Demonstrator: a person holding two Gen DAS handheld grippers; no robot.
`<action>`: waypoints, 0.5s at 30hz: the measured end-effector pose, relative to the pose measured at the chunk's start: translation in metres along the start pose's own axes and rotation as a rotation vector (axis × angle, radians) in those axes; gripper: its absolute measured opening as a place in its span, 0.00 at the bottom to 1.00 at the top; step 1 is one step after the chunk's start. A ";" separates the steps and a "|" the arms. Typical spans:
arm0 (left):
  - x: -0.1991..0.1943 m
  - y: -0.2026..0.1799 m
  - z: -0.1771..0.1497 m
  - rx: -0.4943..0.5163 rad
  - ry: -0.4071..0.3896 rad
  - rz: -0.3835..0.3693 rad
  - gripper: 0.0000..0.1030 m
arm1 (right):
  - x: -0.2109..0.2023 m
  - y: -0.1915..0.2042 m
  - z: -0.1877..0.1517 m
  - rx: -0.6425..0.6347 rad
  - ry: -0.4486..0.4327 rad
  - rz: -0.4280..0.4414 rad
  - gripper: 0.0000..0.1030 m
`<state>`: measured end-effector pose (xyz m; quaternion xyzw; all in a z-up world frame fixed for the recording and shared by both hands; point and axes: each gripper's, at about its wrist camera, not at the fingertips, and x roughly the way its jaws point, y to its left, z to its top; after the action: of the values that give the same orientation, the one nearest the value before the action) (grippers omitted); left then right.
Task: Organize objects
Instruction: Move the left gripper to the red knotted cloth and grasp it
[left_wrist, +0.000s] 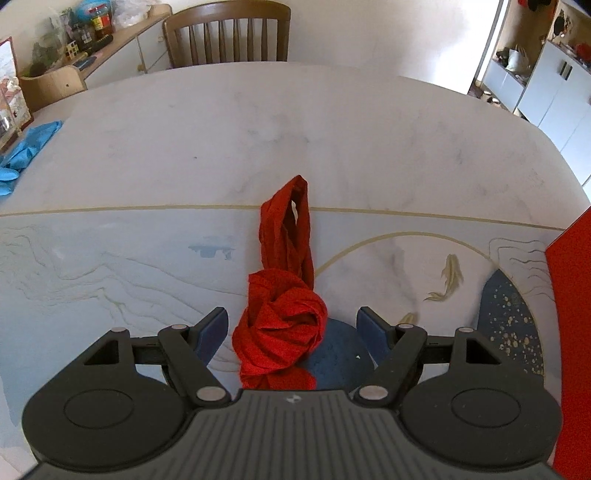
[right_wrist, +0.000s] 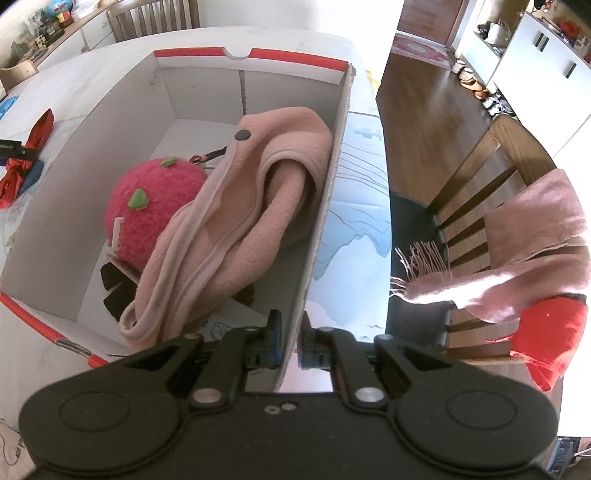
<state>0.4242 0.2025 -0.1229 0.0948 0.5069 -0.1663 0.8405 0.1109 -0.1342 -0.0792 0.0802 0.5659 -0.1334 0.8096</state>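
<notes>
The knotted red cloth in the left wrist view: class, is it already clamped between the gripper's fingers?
No. The knotted red cloth lies on the marble-patterned table between the left gripper's spread fingers, neither touching it.

Bright daylight — fisheye-warped, blurred edges

Red cloth (left_wrist: 282, 317): plain red, knotted, lay between the left tongs' (left_wrist: 291, 328) dark blue pads.
Counter (left_wrist: 258, 140): white marble veining ahead of the left tongs; nearer them, pale blue with gold lines, gold fish and a navy gold-speckled patch.
Gloves (left_wrist: 22, 155): bright blue, far left.
Box (right_wrist: 70, 177): white-grey walls, red rim, left of the right tongs (right_wrist: 291, 339).
Plush toy (right_wrist: 147, 206): magenta with green spots.
Blanket (right_wrist: 236, 221): dusty pink, black button.
Scarf (right_wrist: 532, 243): pink, fringed, to the right.
</notes>
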 end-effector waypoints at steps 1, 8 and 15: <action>0.001 -0.001 0.000 0.003 0.000 0.000 0.74 | 0.000 0.000 0.000 0.000 0.000 -0.001 0.06; 0.003 -0.005 -0.001 0.042 0.003 0.017 0.47 | 0.001 0.000 0.000 0.003 0.001 -0.005 0.06; -0.011 -0.006 -0.005 0.050 -0.017 -0.002 0.34 | 0.001 0.000 0.000 0.004 0.001 -0.003 0.06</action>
<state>0.4134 0.2002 -0.1153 0.1138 0.4954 -0.1805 0.8420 0.1114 -0.1340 -0.0801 0.0813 0.5661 -0.1357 0.8090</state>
